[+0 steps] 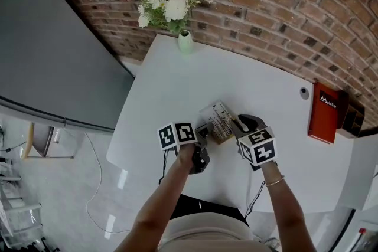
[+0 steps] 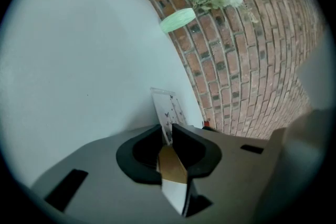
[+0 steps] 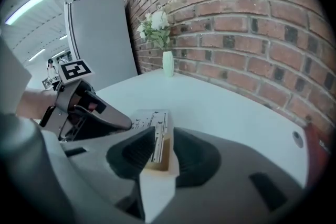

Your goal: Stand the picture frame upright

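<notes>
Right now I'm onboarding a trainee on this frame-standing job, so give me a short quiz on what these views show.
1. True or false: the picture frame lies untouched on the table.
2. What stands at the table's far edge, by the brick wall? A) a vase of flowers B) a lamp C) a mug
3. Which grippers are clamped on the frame?
Key: 1 false; 2 A; 3 both, the left gripper and the right gripper.
</notes>
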